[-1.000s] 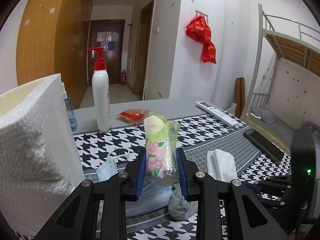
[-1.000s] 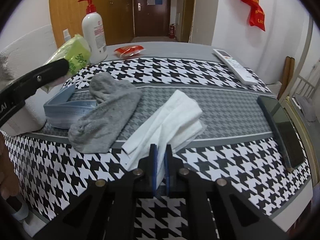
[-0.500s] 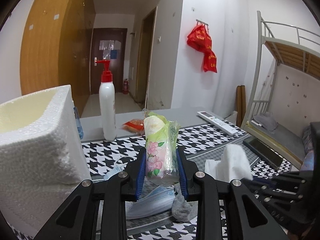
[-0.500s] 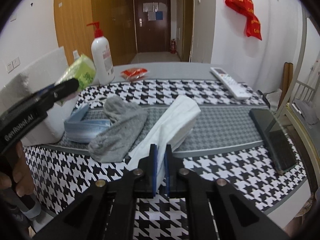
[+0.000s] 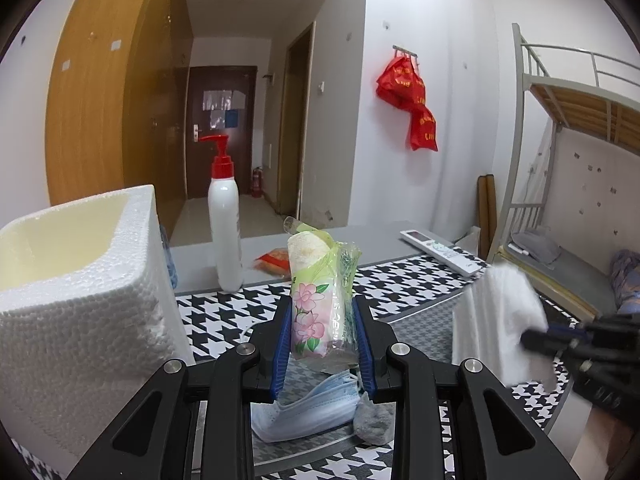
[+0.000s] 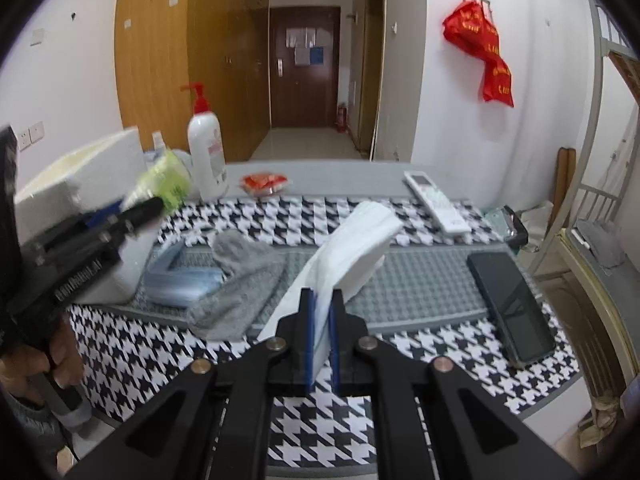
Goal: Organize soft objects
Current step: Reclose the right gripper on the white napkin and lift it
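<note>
My left gripper [image 5: 323,332] is shut on a green flowered tissue pack [image 5: 320,300], held upright above the table beside the white foam box [image 5: 80,300]. In the right wrist view the same pack [image 6: 164,184] shows blurred in front of the foam box [image 6: 80,184]. My right gripper [image 6: 320,320] is shut on a folded white cloth [image 6: 352,248], lifted off the table; in the left wrist view that cloth [image 5: 496,316] hangs at the right. A grey sock [image 6: 236,288] and blue face masks [image 6: 180,276] lie on the houndstooth tablecloth [image 6: 400,336].
A white pump bottle [image 5: 226,232] with a red top and a red packet [image 6: 264,182] stand at the back. A remote control [image 6: 436,202] and a dark phone [image 6: 512,308] lie on the right. A bunk bed frame [image 5: 560,160] is beyond the table's right edge.
The right gripper has risen with the white cloth, lifting it off the table. The left gripper has tilted up slightly, still holding the tissue pack.
</note>
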`<state>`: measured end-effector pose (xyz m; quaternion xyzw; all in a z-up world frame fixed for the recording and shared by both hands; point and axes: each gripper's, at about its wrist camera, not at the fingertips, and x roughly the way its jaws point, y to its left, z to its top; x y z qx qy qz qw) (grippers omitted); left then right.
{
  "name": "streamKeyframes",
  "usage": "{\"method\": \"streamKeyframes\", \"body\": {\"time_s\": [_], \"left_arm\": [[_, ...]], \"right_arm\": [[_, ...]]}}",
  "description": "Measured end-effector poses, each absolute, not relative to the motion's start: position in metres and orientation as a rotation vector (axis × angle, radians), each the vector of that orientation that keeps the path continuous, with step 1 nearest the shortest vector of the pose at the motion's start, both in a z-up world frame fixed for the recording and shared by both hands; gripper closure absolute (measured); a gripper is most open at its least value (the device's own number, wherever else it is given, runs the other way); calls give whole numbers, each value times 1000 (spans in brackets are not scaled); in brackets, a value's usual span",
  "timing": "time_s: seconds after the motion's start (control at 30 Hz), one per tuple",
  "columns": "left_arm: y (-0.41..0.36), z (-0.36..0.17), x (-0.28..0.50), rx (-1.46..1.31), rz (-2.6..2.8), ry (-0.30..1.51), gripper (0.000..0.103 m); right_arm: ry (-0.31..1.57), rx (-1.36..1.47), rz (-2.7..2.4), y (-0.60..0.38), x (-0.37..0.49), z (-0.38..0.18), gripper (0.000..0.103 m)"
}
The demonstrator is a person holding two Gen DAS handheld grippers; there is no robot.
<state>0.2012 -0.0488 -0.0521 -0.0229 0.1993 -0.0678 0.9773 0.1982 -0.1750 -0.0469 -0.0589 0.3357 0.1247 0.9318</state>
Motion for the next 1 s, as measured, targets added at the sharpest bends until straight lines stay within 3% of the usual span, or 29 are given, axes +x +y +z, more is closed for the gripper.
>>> {"method": "streamKeyframes", "body": {"time_s": [0.17, 0.33, 0.37, 0.87, 1.0], "left_arm": [[-51, -51, 197, -36, -139, 387, 72], [-51, -51, 195, -31, -140, 385, 72], [-51, -51, 196, -33, -142, 389, 72], [-54, -51, 195, -17, -147, 403, 72], [-55, -51, 196, -17, -146, 407, 72]], "right_arm": [[765, -165, 210, -170, 214, -79, 90], [773, -130, 203, -172, 229, -88, 37], [771, -134, 200, -171, 231, -89, 36], [845, -126, 198, -166, 251, -112, 36], [841, -118, 215, -166, 250, -111, 58]]}}
